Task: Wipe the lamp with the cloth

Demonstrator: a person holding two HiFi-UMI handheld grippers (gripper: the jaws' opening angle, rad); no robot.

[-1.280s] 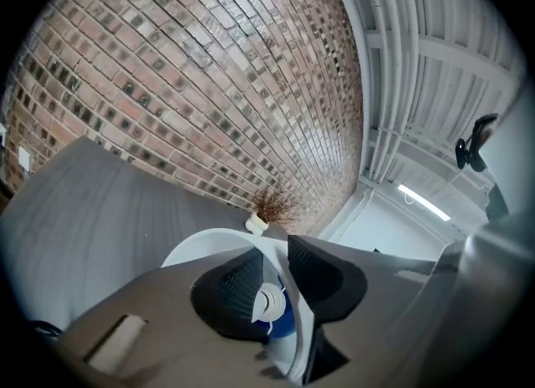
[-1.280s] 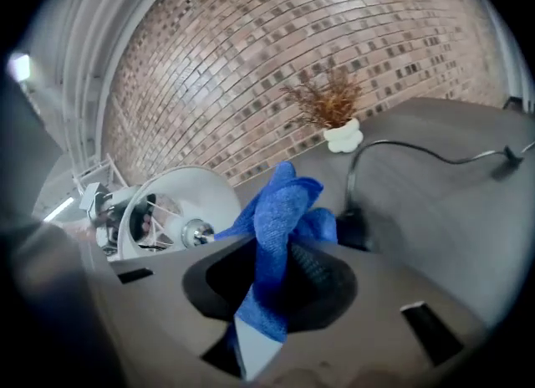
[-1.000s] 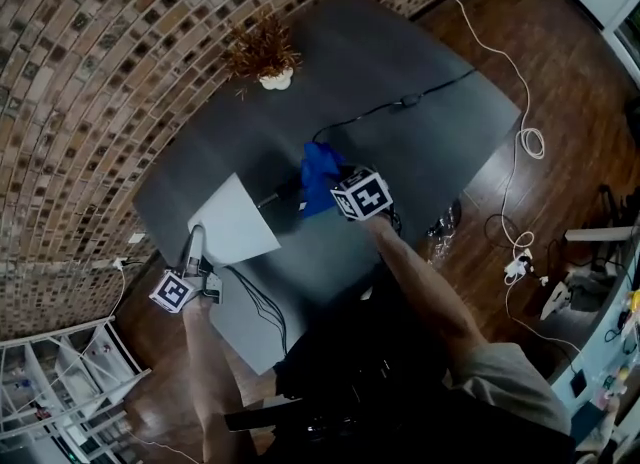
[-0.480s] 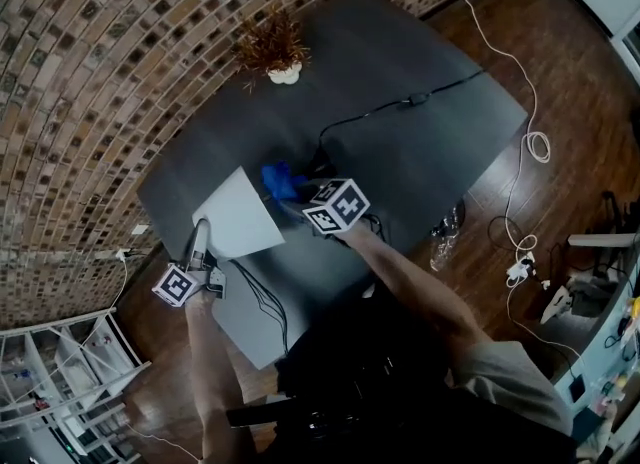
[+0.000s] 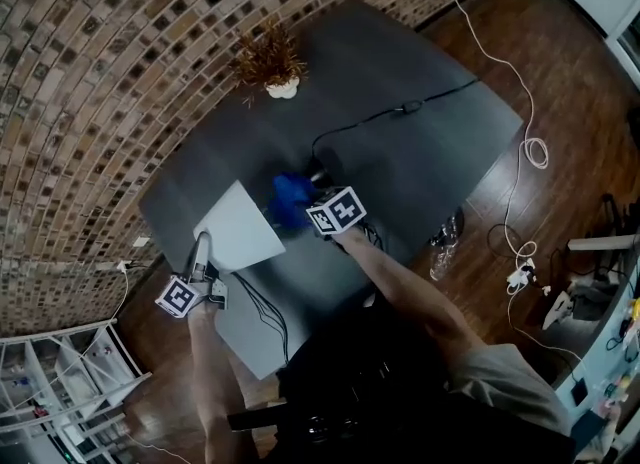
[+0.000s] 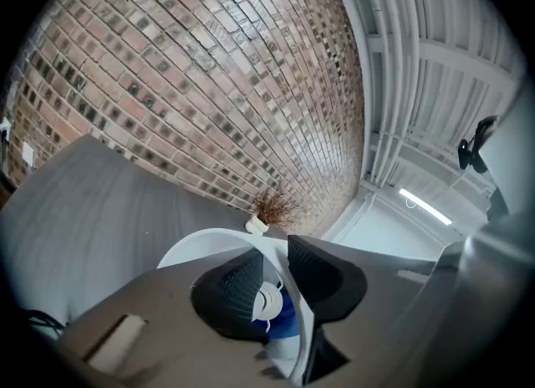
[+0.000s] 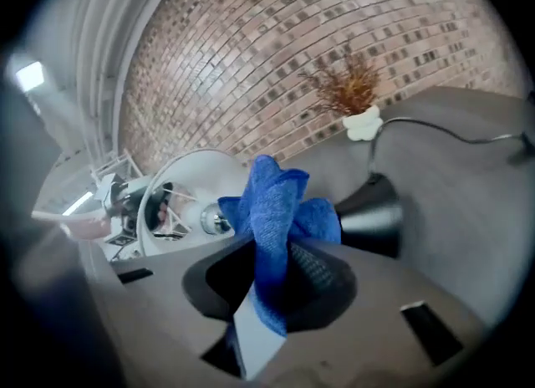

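Note:
The lamp lies on its side on the dark table [image 5: 420,152], with its white shade [image 5: 238,227] toward the left. My left gripper [image 5: 200,247] is shut on the rim of the lampshade [image 6: 294,311], whose thin white edge runs between the jaws. My right gripper [image 5: 300,202] is shut on the blue cloth [image 5: 290,197], which sticks up bunched from the jaws. The cloth [image 7: 276,202] is at the narrow top end of the shade [image 7: 180,194], by the bulb [image 7: 213,221]. The lamp's black base [image 7: 368,215] lies just right of the cloth.
A small white pot with a dry brown plant [image 5: 268,57] stands at the far table edge by the brick wall. The lamp's black cord [image 5: 400,107] runs across the table to the right. A white cable [image 5: 520,112] trails on the wooden floor. A shelf [image 5: 50,382] stands at lower left.
My right gripper has carried the blue cloth leftward, from beside the lamp's base up to the narrow end of the shade. The left gripper has kept its hold on the rim.

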